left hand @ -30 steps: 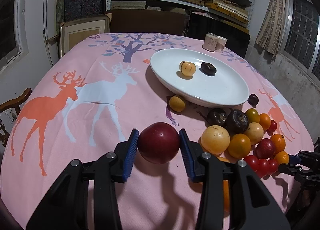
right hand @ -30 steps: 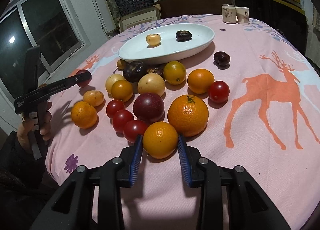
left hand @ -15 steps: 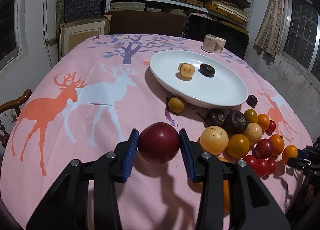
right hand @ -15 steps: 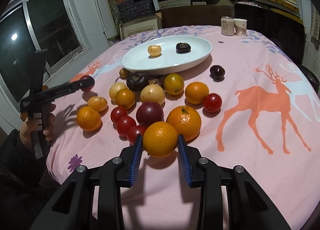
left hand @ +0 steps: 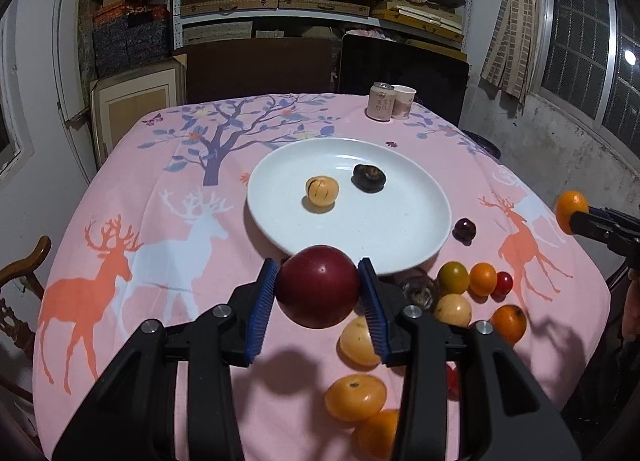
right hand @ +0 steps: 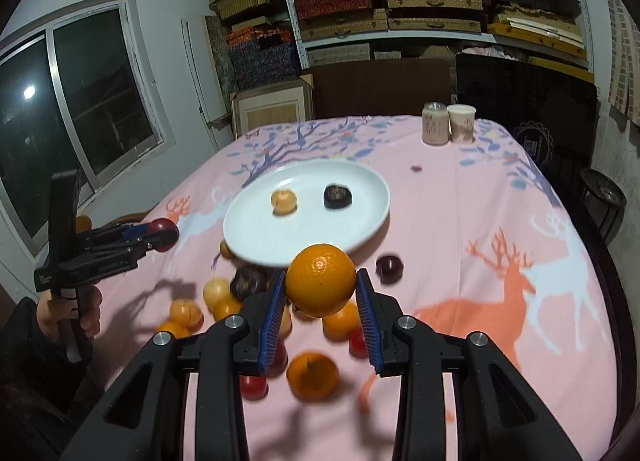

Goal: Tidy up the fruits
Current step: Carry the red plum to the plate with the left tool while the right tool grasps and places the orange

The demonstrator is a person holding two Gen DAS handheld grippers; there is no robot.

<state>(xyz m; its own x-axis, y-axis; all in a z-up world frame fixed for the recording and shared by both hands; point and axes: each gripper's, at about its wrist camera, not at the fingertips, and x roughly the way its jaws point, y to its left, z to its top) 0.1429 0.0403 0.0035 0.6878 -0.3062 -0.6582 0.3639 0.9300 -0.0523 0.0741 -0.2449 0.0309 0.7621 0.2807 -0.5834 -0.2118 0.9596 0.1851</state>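
Both your grippers loaded, above the table.
Left gripper (left hand: 319,293) clamps round dark-red plum (left hand: 318,285); right gripper (right hand: 321,293) clamps round orange mandarin (right hand: 321,279), both frame centre, near edge of white oval plate (left hand: 416,229).

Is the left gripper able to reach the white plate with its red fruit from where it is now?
Probably yes. The left gripper holds the red fruit lifted just before the white plate. Nothing stands between them, and the near half of the plate is bare.
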